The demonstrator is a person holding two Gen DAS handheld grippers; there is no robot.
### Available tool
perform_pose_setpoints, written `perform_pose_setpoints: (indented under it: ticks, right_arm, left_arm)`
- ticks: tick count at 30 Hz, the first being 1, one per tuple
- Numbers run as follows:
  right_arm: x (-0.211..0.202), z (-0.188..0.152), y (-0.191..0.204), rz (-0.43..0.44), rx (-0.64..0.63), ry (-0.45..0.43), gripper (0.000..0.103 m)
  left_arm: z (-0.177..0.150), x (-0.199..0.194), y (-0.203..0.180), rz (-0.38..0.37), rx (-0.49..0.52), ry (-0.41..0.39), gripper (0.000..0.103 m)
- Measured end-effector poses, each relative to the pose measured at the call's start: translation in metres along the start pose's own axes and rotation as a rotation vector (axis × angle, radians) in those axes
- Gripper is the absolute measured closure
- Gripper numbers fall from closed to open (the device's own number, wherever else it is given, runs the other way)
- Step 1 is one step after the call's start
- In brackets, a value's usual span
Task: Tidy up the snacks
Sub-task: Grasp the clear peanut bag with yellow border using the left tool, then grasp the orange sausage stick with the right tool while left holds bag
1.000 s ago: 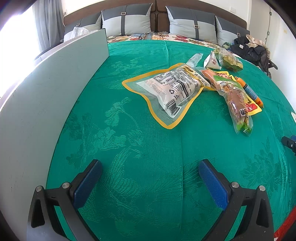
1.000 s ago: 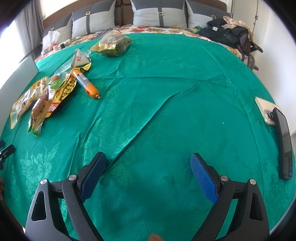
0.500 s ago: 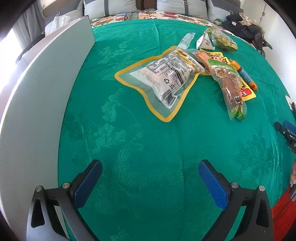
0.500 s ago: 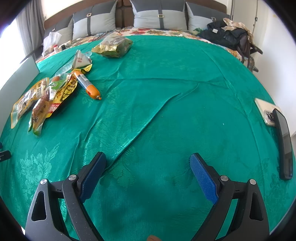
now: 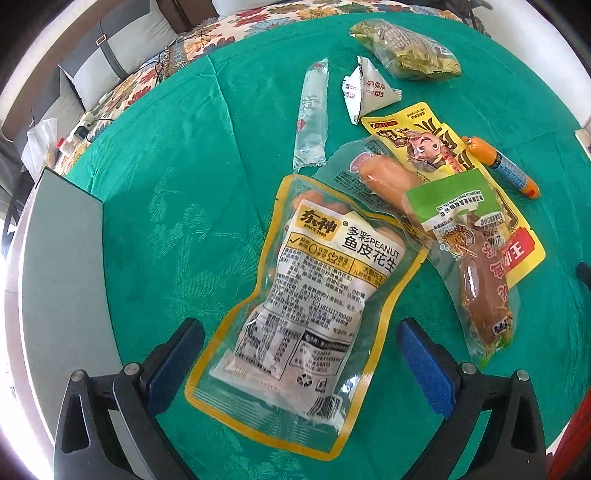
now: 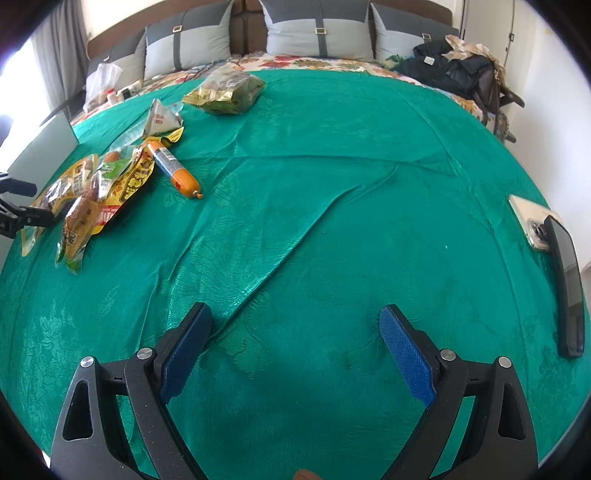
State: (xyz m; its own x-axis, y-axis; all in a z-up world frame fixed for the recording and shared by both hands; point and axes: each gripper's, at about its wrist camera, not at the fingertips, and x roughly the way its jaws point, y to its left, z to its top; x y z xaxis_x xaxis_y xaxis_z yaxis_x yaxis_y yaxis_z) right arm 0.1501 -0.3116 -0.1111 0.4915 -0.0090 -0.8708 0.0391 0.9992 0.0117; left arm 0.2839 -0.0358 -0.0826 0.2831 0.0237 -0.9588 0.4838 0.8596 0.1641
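Observation:
My left gripper (image 5: 299, 350) is open, its blue pads on either side of the lower end of a yellow-edged peanut bag (image 5: 306, 306) lying flat on the green bedcover (image 5: 166, 184). Beside it lie a sausage pack with a green label (image 5: 469, 266), a yellow snack pack (image 5: 436, 144), an orange sausage stick (image 5: 498, 166), a clear tube pack (image 5: 312, 114), a white triangular pack (image 5: 365, 92) and a gold-green bag (image 5: 406, 48). My right gripper (image 6: 295, 339) is open and empty over bare cover; the snack pile (image 6: 107, 184) lies far to its left.
A grey box wall (image 5: 62, 277) stands at the left of the bedcover. A phone (image 6: 528, 221) and a black flat device (image 6: 565, 284) lie at the right edge. Pillows (image 6: 317, 33) and dark clothes (image 6: 454, 70) are at the bed's head.
My left gripper has moved forward and down to the peanut bag, which now lies between its open fingers. My right gripper has hardly moved.

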Motion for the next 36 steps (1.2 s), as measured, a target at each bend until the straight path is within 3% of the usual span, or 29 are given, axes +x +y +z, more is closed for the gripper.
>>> perform_pose_setpoints:
  ticks: [3, 4, 7, 9, 12, 17, 19, 22, 26, 28, 36]
  right_arm:
    - [0.000, 0.000, 0.000, 0.000, -0.001, 0.001, 0.008]
    - [0.000, 0.000, 0.000, 0.001, -0.001, 0.001, 0.009]
    - [0.001, 0.000, 0.000, 0.002, -0.002, 0.003, 0.009]
    - [0.001, 0.000, 0.000, 0.002, -0.002, 0.005, 0.008]
    - [0.001, 0.001, 0.001, 0.002, -0.002, 0.008, 0.008]
    - [0.001, 0.001, 0.001, 0.001, 0.000, 0.006, 0.009]
    - [0.001, 0.001, 0.001, -0.001, 0.001, 0.003, 0.008]
    - [0.001, -0.001, 0.002, -0.002, 0.001, -0.006, 0.008]
    - [0.000, -0.002, 0.002, -0.002, 0.000, -0.025, 0.008]
    - [-0.001, -0.003, 0.002, -0.002, 0.000, -0.033, 0.008]
    - [-0.001, -0.004, 0.001, 0.002, 0.000, -0.043, 0.008]
  left_arm:
    - [0.010, 0.010, 0.008, -0.043, -0.039, 0.011, 0.002]
    - [0.009, 0.010, 0.012, -0.066, -0.067, 0.006, 0.017]
    - [0.002, 0.004, 0.021, -0.120, -0.142, -0.022, 0.035]
    - [-0.012, 0.000, 0.025, -0.112, -0.203, -0.027, 0.038]
    - [-0.049, -0.007, 0.034, -0.160, -0.361, -0.020, 0.039]
    - [-0.120, -0.021, 0.040, -0.209, -0.555, -0.042, 0.037]
    - [-0.133, -0.022, 0.041, -0.208, -0.575, -0.071, 0.028]
    - [-0.134, -0.019, 0.038, -0.181, -0.529, -0.114, 0.016]
    - [-0.125, -0.010, 0.022, -0.080, -0.446, -0.161, 0.002]
    - [-0.127, -0.008, 0.018, -0.019, -0.422, -0.186, 0.000]
    - [-0.141, -0.007, 0.018, 0.005, -0.436, -0.317, 0.000]
